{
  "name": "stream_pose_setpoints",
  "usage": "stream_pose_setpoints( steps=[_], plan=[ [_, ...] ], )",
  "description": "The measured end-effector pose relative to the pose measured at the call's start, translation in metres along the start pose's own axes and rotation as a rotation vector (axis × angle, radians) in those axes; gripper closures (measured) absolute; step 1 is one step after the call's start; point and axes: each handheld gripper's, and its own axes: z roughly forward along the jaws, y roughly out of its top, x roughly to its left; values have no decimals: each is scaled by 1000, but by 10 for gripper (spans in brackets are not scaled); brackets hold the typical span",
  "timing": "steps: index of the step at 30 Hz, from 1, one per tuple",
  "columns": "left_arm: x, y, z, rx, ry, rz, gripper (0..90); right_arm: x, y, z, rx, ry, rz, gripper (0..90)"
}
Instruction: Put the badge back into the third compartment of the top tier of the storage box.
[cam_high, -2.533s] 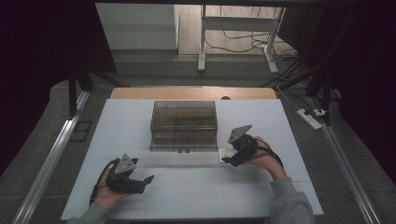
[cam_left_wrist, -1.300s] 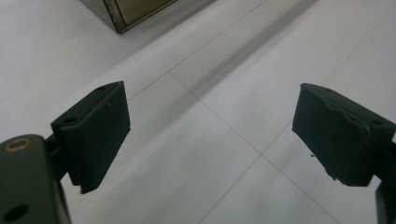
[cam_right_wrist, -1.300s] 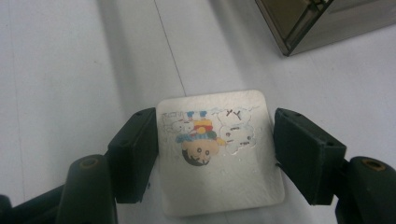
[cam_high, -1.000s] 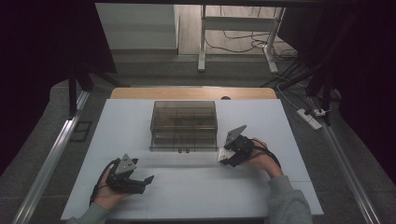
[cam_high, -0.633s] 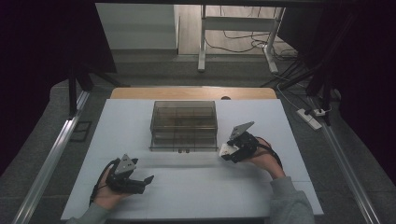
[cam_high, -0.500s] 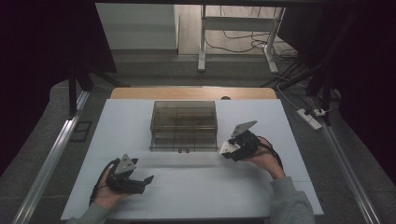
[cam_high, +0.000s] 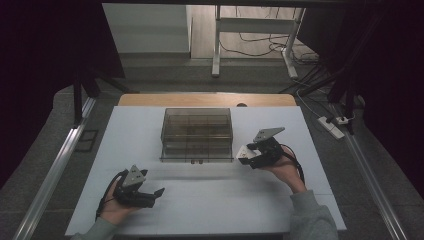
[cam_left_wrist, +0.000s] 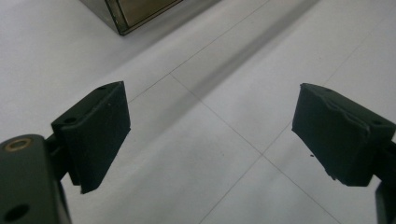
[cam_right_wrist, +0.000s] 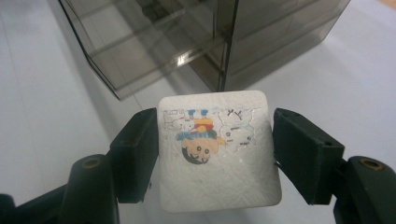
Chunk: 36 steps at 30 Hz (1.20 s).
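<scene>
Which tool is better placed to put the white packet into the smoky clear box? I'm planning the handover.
Right. The right tool already grips the white packet beside the box; the left tool is open, nearer the table's front edge.

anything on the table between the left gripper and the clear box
Nothing: in the high view, only bare white table separates the left gripper from the clear box.

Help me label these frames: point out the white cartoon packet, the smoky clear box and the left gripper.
white cartoon packet (cam_right_wrist: 217, 149): right gripper view, its printed face.
smoky clear box (cam_high: 197, 132): high view, its top.
left gripper (cam_left_wrist: 210, 135): left gripper view, midway between fingertips.
</scene>
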Motion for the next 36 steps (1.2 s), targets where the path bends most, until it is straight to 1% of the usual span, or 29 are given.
stream_pose_setpoints(
  steps=[3, 10, 16, 36],
  plan=[
    [0, 0, 0, 0, 0, 1, 115, 1, 2, -4, -22, -13, 2, 329],
    [0, 0, 0, -1, 0, 2, 115, 5, 5, -10, -76, -24, 11, 329],
    [0, 0, 0, 0, -1, 2, 115, 8, 9, -15, -124, -19, 6, 329],
    [0, 0, 0, -2, 0, 1, 115, 14, 15, -22, -216, -21, 20, 329]
  ],
)
